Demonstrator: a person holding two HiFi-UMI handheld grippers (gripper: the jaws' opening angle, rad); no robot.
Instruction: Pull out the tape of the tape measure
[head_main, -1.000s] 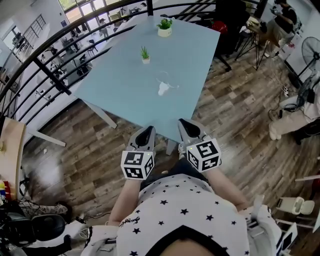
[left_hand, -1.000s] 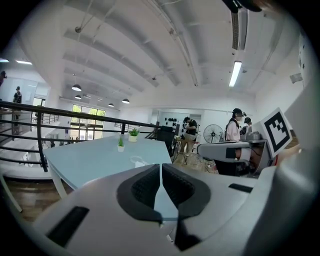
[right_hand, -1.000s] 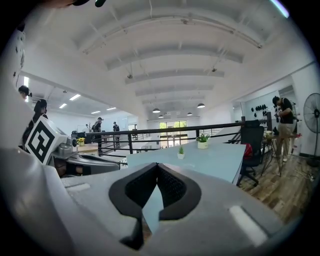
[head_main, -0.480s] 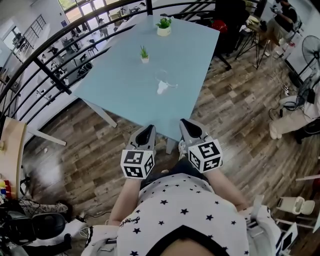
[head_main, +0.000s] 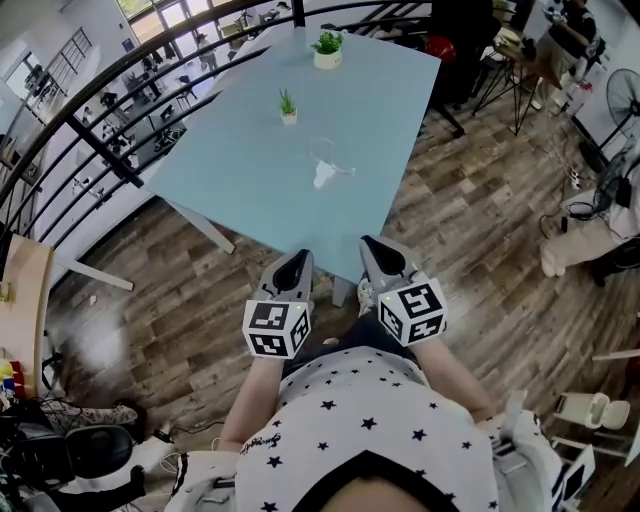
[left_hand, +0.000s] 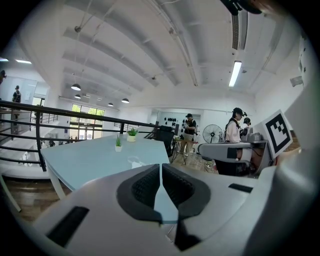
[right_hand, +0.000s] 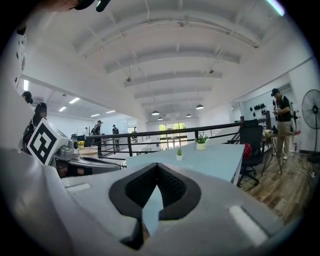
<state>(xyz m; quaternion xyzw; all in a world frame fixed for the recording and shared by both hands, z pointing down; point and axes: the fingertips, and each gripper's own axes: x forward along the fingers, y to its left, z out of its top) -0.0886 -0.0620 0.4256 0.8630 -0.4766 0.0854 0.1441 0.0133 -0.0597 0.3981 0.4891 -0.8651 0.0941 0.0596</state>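
Note:
A small white tape measure (head_main: 326, 175) lies near the middle of the light blue table (head_main: 250, 190); in the left gripper view the tape measure (left_hand: 134, 162) shows as a pale shape on the tabletop, far ahead of the jaws. My left gripper (head_main: 294, 266) and right gripper (head_main: 377, 254) are held side by side close to my body, at the table's near edge, well short of the tape measure. Both are shut with nothing between their pads, as the left gripper (left_hand: 160, 172) and right gripper (right_hand: 157, 172) show in their own views.
Two small potted plants (head_main: 289, 106) (head_main: 328, 50) stand on the table's far half. A black railing (head_main: 110, 150) runs along the left. A dark chair (head_main: 455, 50), a fan (head_main: 622, 100) and standing people are at the right, on a wooden floor (head_main: 480, 230).
The head view has drifted a little, so the table sits slightly higher in it. Both grippers stay shut and in nearly the same place.

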